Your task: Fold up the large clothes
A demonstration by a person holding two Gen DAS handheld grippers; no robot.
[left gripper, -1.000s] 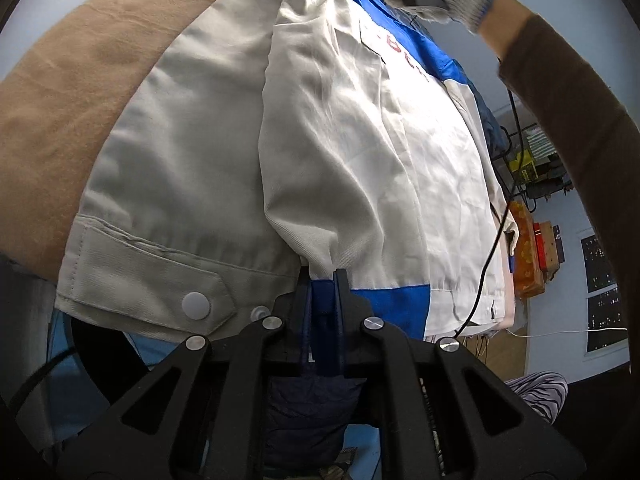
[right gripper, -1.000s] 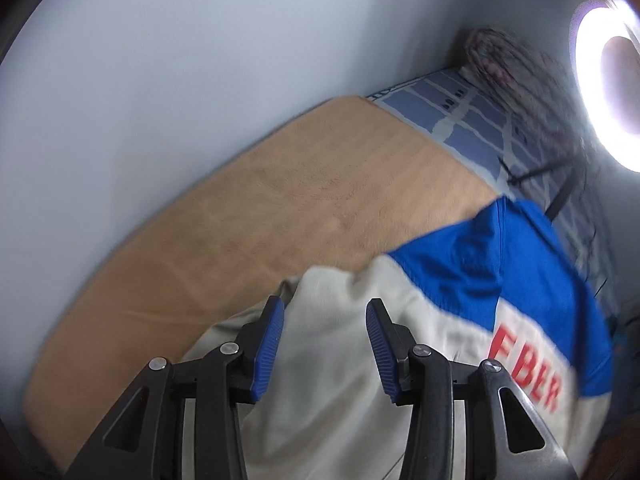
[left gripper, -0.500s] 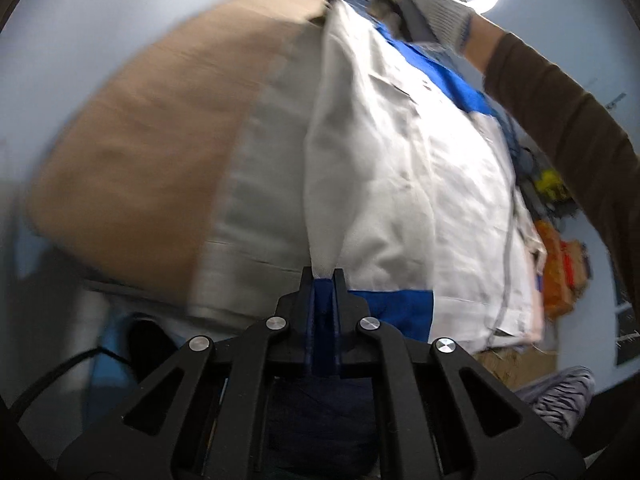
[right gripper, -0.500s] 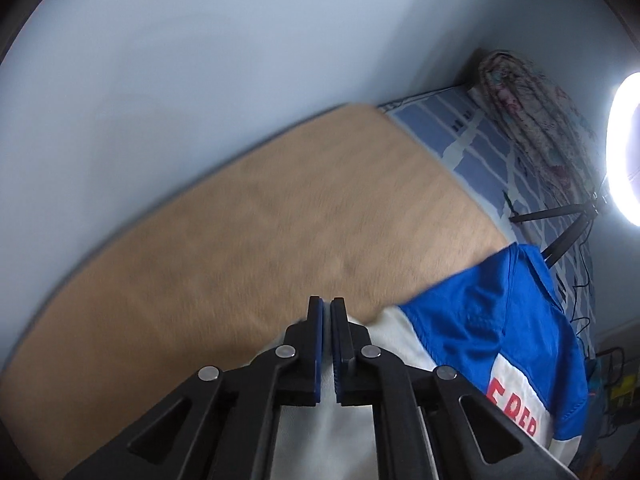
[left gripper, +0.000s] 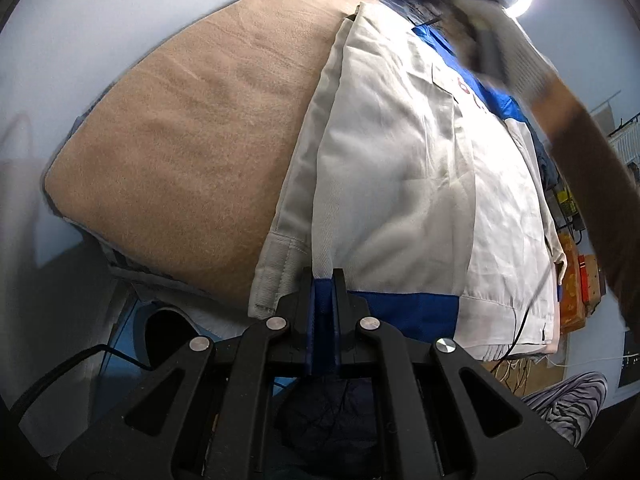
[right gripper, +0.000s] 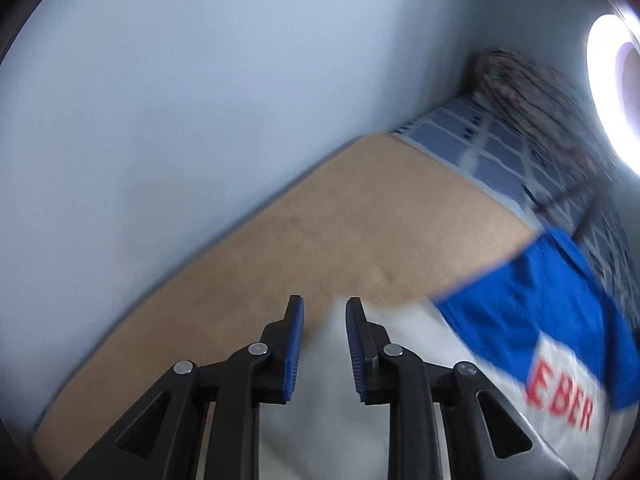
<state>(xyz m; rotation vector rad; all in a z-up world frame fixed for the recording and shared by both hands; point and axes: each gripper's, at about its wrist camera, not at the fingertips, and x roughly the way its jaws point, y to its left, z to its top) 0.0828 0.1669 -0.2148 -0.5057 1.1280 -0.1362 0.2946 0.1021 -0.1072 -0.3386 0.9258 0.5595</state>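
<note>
A large light grey jacket (left gripper: 400, 168) with blue panels and red lettering lies on a tan blanket (left gripper: 192, 128). Its left side is folded over the body. My left gripper (left gripper: 324, 280) is shut on the blue cuff (left gripper: 322, 308) at the jacket's near hem. My right gripper (right gripper: 324, 312) is open and empty, above the jacket's shoulder end (right gripper: 400, 360) near the blue yoke (right gripper: 532, 304). In the left wrist view the gloved right hand (left gripper: 492, 44) is blurred over the jacket's far end.
The tan blanket (right gripper: 320, 240) covers a bed against a pale blue wall (right gripper: 200, 100). A blue checked sheet (right gripper: 500, 148) and a patterned bundle (right gripper: 532, 96) lie at the head. A ring light (right gripper: 612, 96) shines at the right. A black cable (left gripper: 532, 300) hangs over the jacket's right edge.
My right gripper shut on the jacket's shoulder half a second ago and has now opened and let go. The folded side moved over the body, with my left gripper holding the cuff.
</note>
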